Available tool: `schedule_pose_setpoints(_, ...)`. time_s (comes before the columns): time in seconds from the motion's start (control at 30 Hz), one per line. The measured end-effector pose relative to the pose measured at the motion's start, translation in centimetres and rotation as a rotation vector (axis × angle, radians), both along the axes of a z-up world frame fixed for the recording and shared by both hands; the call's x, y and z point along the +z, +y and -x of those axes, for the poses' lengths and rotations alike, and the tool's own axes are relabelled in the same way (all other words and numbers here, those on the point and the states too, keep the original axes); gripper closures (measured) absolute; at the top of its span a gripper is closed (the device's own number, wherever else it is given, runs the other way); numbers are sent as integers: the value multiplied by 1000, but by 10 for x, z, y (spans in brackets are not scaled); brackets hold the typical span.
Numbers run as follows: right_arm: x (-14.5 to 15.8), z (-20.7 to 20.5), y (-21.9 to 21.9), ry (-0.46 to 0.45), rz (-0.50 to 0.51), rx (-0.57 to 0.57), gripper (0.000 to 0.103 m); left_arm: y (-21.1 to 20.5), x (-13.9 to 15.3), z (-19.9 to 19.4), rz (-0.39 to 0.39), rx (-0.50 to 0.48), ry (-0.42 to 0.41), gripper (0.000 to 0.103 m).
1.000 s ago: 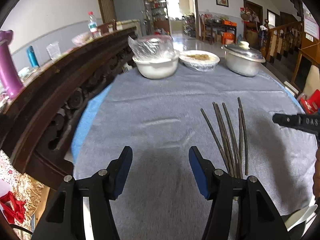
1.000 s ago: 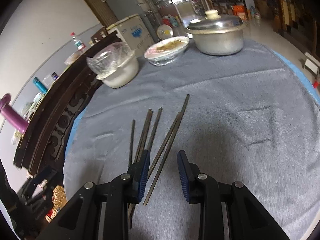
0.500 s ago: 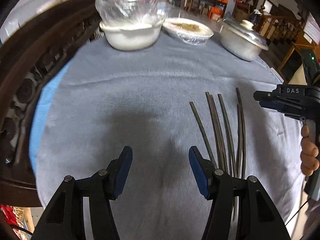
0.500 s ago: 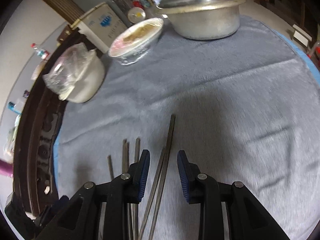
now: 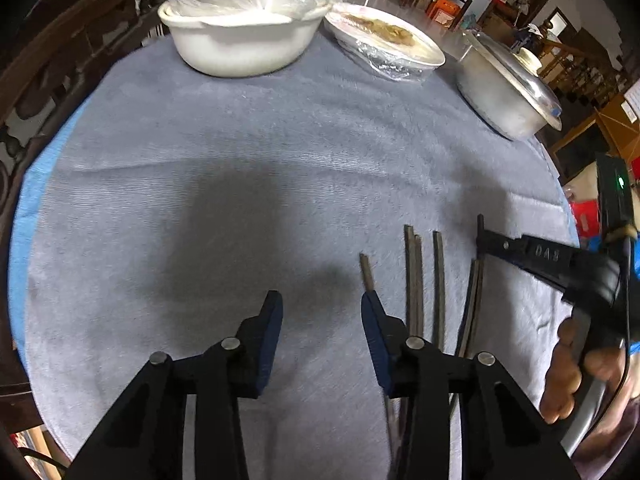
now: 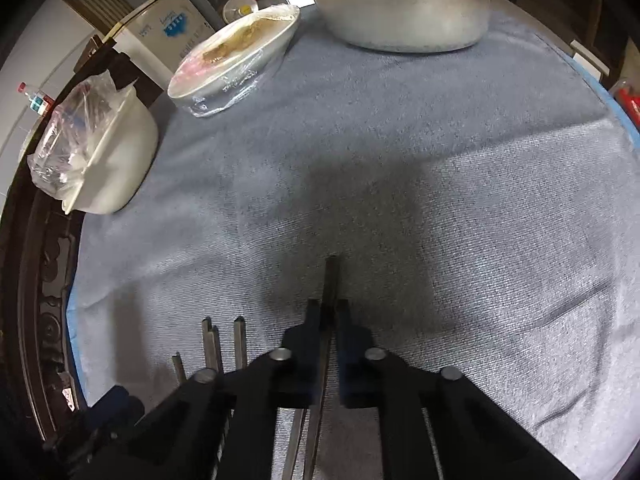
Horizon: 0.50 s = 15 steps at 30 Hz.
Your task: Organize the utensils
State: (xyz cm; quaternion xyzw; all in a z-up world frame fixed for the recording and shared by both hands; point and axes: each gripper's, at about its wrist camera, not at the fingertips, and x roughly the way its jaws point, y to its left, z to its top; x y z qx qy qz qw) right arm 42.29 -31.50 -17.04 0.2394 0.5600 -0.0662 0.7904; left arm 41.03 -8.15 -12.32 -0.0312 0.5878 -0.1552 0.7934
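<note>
Your right gripper (image 6: 329, 314) has its fingers pinched almost together on a pair of dark chopsticks (image 6: 331, 280), slim square-section sticks whose tips poke out past the pads. Your left gripper (image 5: 322, 312) sits with its blue-padded fingers spread wide and nothing between them, above the grey cloth (image 5: 248, 184), a soft, finely ribbed fabric with a nap that covers the round table.

The other chopsticks (image 5: 416, 276) lie flat on the cloth just beside that pair, on the left-gripper side, roughly parallel with blunt squared ends.

Far from the chopsticks, at the cloth's opposite edge, stand three vessels. The white bowl (image 5: 240, 44) is smooth and rounded, with a crinkled clear plastic bag in it. The shallow dish (image 5: 400, 52) beside it is sealed under cling film over brownish food. The dull metal pot (image 6: 404, 12) wears a matching lid; its contents are hidden.
</note>
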Motion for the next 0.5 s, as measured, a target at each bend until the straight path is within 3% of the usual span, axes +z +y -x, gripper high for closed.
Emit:
schedule_pose_setpoints(0.17,6,15,-12,-51,-42,-3,96,-16,-7,-7,-2,12,32,61)
schedule_pose_setpoints(0.5,28,78,-48,-173,-179,-39,96,-34,-23,-20,-82,67,35,69)
